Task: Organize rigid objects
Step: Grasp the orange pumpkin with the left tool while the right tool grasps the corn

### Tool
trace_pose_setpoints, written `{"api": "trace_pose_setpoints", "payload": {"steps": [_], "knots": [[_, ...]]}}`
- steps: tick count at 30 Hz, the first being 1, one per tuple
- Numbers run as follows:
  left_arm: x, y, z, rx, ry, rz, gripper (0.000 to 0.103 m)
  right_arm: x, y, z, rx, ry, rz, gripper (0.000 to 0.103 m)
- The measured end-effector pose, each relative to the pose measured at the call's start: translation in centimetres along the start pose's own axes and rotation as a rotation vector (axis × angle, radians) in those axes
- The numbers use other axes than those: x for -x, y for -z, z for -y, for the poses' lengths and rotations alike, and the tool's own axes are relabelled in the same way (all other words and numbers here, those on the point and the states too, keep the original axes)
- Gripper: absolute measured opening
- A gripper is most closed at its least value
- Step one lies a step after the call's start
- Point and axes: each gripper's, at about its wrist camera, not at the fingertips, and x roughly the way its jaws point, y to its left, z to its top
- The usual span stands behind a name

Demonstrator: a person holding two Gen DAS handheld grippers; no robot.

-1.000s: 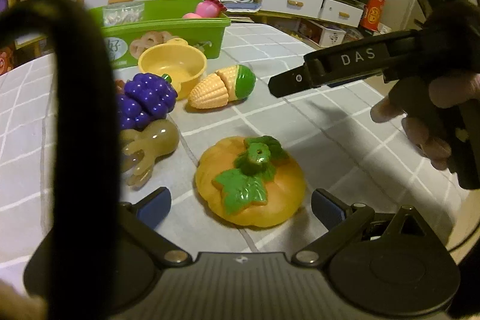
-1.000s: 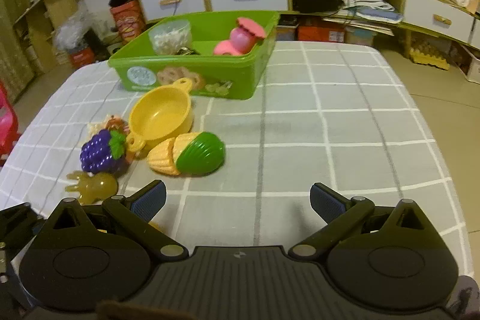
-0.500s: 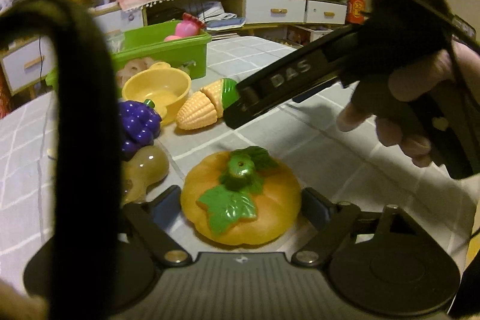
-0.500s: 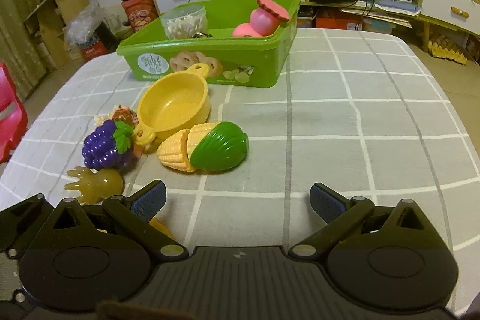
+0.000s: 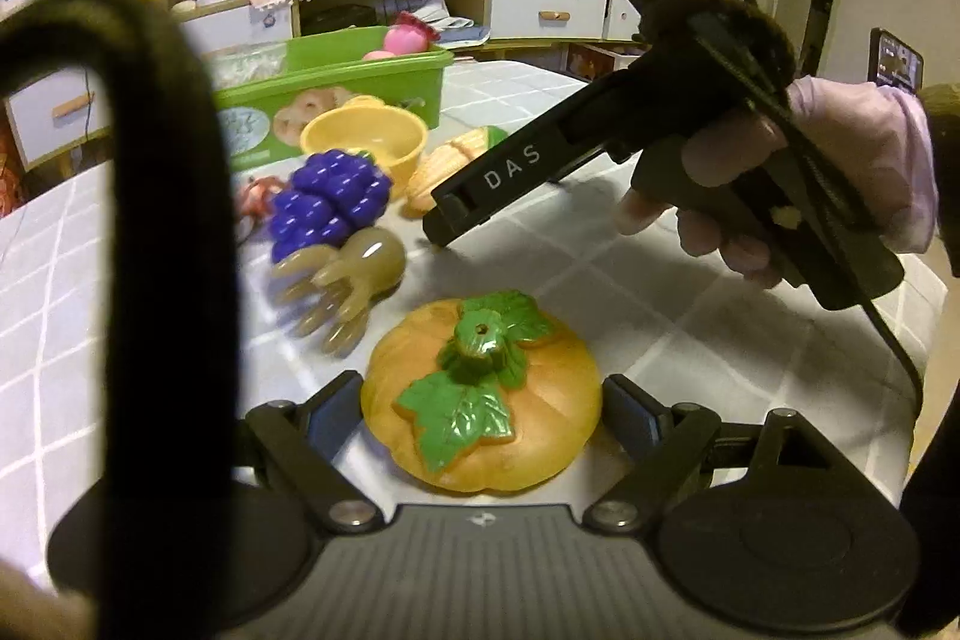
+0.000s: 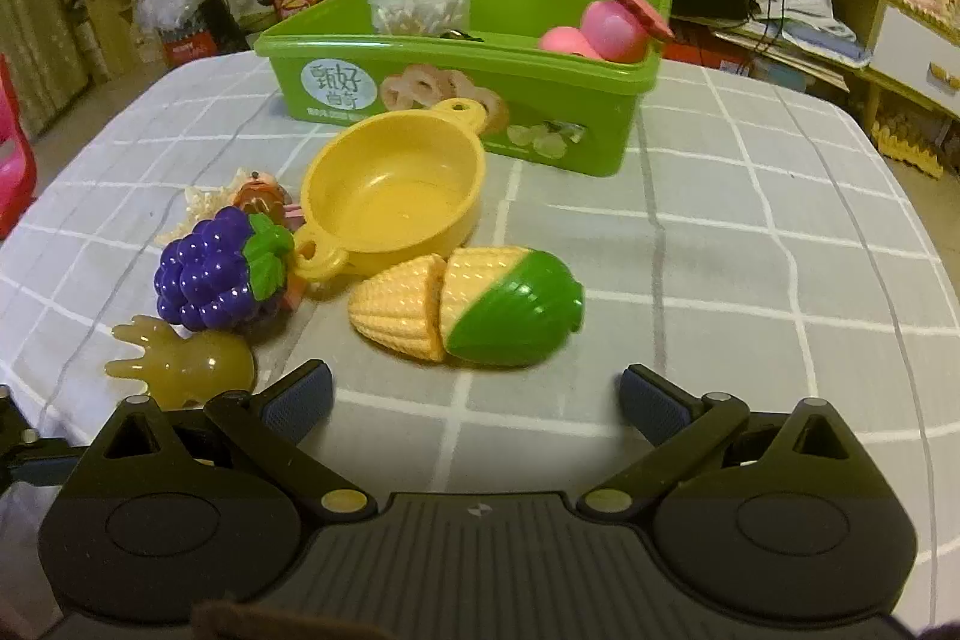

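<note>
Orange plastic fills the left wrist view: the toy pumpkin [image 5: 480, 394] sits on the checked tablecloth [image 5: 690, 316] between the spread fingers of the left gripper [image 5: 480, 415], which flank it closely. From the right wrist view, the right gripper [image 6: 477, 403] gapes wide and empty just short of the toy corn [image 6: 468, 307], with the yellow bowl [image 6: 393, 193] and green bin [image 6: 480, 70] beyond.

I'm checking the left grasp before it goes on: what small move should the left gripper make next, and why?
Probably close the left gripper on the toy pumpkin: its open fingers already flank the pumpkin, which sits on the table outside the green bin.
</note>
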Motion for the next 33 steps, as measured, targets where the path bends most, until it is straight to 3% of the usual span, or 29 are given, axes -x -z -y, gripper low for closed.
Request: {"api": "trace_pose_setpoints", "payload": {"steps": [7, 12, 33], "knots": [[0.9, 0.4, -1.4, 0.029, -0.017, -0.009, 0.066, -0.6, -0.5, -0.7, 0.002, 0.042, 0.018, 0.099], [1.7, 0.2, -1.9, 0.040, -0.015, 0.003, 0.066, -0.4, -1.3, -0.9, -0.004, 0.036, 0.038, 0.087], [3.9, -2.2, -2.2, 0.060, 0.003, 0.107, 0.066, 2.6, -2.6, 1.4, -0.113, 0.007, 0.098, 0.086]]}}
